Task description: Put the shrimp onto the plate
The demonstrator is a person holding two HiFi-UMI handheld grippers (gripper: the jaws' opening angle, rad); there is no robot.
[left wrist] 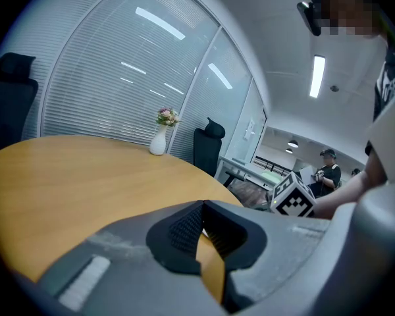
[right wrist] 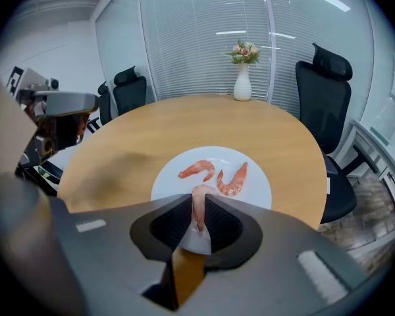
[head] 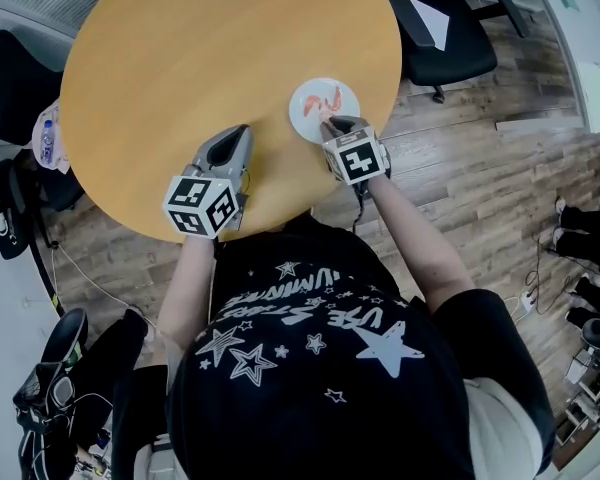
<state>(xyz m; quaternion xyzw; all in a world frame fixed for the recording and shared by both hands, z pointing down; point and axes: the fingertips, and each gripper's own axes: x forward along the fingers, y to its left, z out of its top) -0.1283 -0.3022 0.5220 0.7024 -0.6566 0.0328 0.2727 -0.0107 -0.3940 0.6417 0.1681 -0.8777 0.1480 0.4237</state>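
I'm working in a glass-walled office with drawn blinds (right wrist: 204, 38) and black chairs (right wrist: 326, 97). A flower vase (right wrist: 242, 81) stands at the far 12 o'clock edge of the round wooden table (head: 180, 58).

The white plate (right wrist: 257, 186) sits at about 3 o'clock on the tabletop in the head view. Two other shrimp (right wrist: 197, 169) already lie on it, side by side.

My right gripper (right wrist: 197, 203) is clamped narrowly on a third shrimp (right wrist: 199, 193), pinched lengthwise between the pads. It hangs over the plate's 6 o'clock rim. My left gripper (left wrist: 203, 206) rests low over the table at 9 o'clock of the plate, jaws together and empty.

I judge this the placing step. Next I'd nudge the right gripper toward 12 o'clock so the shrimp is fully over the plate, lower it, then ease the jaws apart. The risk is the shrimp sticking to a pad.
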